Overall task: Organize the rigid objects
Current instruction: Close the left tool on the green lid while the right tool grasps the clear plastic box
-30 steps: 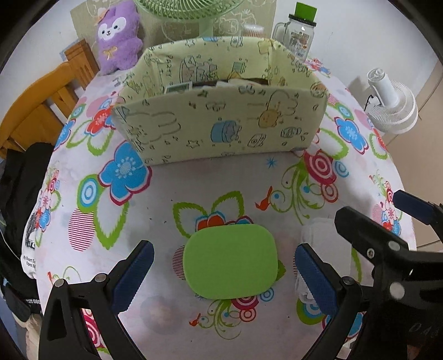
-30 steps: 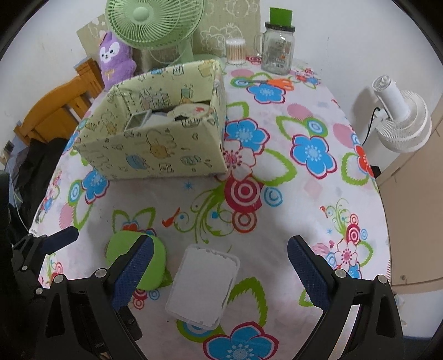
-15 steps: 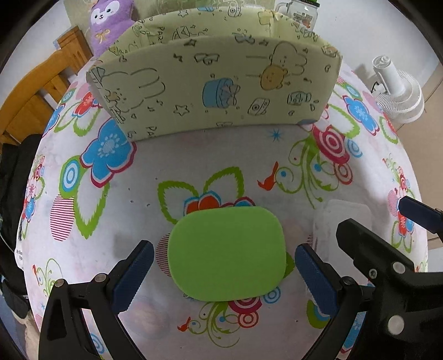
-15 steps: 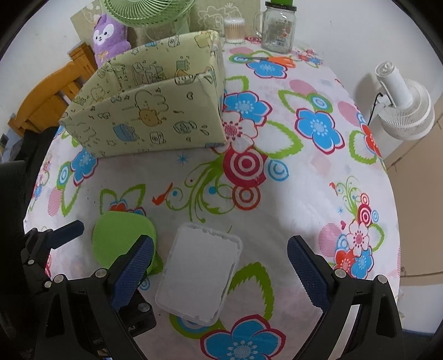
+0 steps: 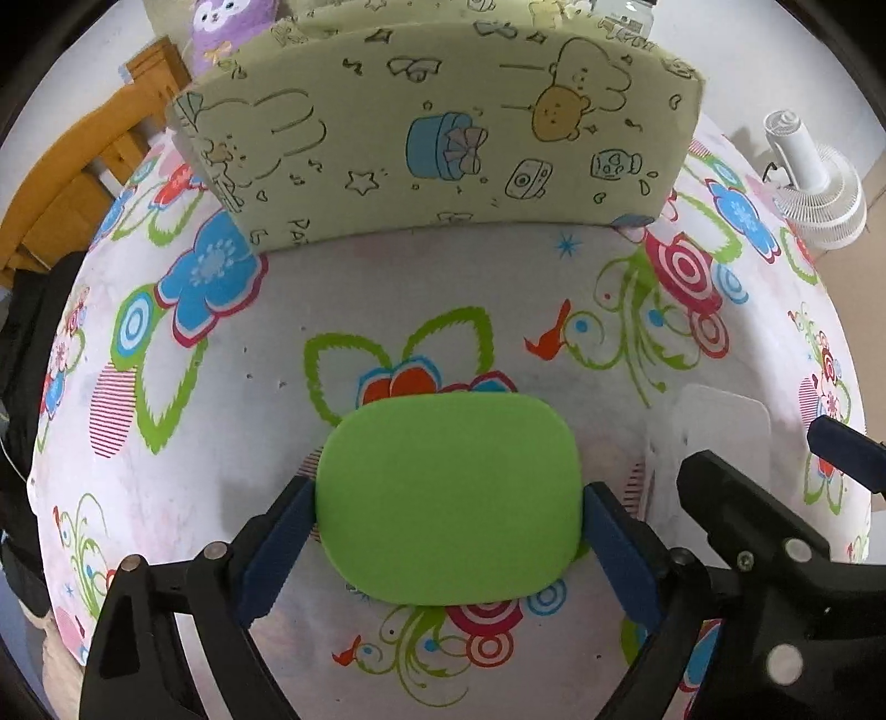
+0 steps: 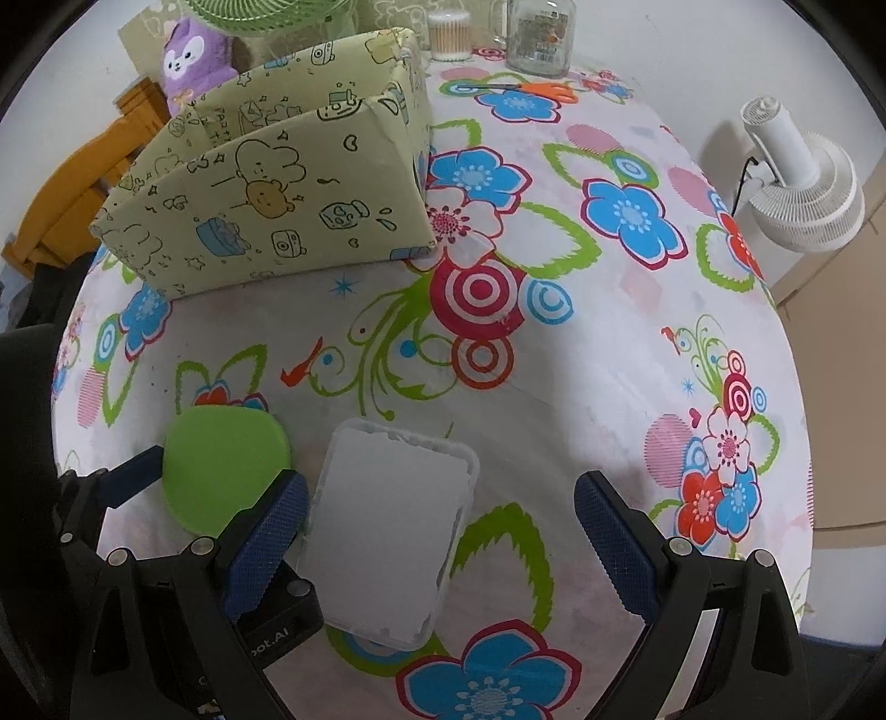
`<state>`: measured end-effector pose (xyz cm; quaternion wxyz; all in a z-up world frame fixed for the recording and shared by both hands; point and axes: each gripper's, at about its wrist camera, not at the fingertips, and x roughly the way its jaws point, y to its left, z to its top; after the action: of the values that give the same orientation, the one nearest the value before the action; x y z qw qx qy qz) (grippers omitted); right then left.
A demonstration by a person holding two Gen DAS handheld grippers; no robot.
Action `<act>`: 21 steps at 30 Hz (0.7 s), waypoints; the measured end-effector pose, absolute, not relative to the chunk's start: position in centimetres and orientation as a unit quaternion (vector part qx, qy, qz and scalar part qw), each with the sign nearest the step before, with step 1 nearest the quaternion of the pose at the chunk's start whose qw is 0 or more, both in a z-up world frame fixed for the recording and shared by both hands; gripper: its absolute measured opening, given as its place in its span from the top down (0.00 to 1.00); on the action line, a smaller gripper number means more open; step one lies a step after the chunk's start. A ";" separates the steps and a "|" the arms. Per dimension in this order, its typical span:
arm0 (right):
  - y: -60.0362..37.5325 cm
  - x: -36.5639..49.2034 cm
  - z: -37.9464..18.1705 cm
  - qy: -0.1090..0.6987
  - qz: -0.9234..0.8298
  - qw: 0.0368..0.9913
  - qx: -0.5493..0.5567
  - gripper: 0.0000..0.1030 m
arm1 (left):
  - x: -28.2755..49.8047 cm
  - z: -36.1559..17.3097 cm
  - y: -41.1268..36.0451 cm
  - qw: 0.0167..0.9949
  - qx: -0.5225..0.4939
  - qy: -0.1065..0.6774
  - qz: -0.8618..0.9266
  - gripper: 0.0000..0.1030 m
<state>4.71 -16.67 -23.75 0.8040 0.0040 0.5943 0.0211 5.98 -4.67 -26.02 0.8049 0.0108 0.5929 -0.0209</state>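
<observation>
Closed in since half a second ago: the left gripper (image 5: 448,523) has its blue pads (image 5: 279,548) pressed against both short sides of the green lid (image 5: 448,498), where before they stood wide on either side of it. Lid lies flat on the floral tablecloth (image 5: 554,288), in front of the patterned storage box (image 5: 437,133), well apart from its front wall. Whether the lid is lifted off the cloth, cannot tell.

Right gripper (image 6: 440,548) wide, pads apart, straddling the clear plastic container (image 6: 387,531). Its left pad (image 6: 266,545) sits just beside the container's edge; right pad is clear of it. Container rests on the cloth just beside the lid, on the side away from the wooden chair (image 6: 77,183), also in front of the box.

Behind the box: purple plush (image 6: 191,55), glass jar (image 6: 540,36), cotton-swab tub (image 6: 449,36), orange scissors (image 6: 531,88). White fan (image 6: 803,183) off the table's far edge.
</observation>
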 end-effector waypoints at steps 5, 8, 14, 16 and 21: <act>-16.5 4.8 -24.2 0.598 0.020 0.801 0.006 0.05 | 5.8 -26.0 -4.5 0.806 0.014 0.591 -0.024 0.07; -16.2 4.8 -24.3 0.602 0.022 0.798 0.005 0.05 | 5.5 -26.0 -4.4 0.804 0.022 0.593 -0.033 0.08; -15.4 4.9 -25.1 0.613 0.021 0.790 0.004 0.05 | 5.4 -25.6 -3.5 0.800 0.038 0.598 -0.029 0.08; -15.1 4.9 -25.4 0.617 0.020 0.787 0.008 0.05 | 5.3 -25.7 -3.2 0.799 0.041 0.599 -0.029 0.08; -14.5 5.1 -26.0 0.622 0.014 0.783 0.012 0.05 | 5.2 -25.6 -2.5 0.798 0.053 0.600 -0.038 0.08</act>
<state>5.11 -14.46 -25.98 0.7826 0.0122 0.6223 0.0143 5.17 -2.47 -25.64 0.7977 0.0529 0.5995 -0.0385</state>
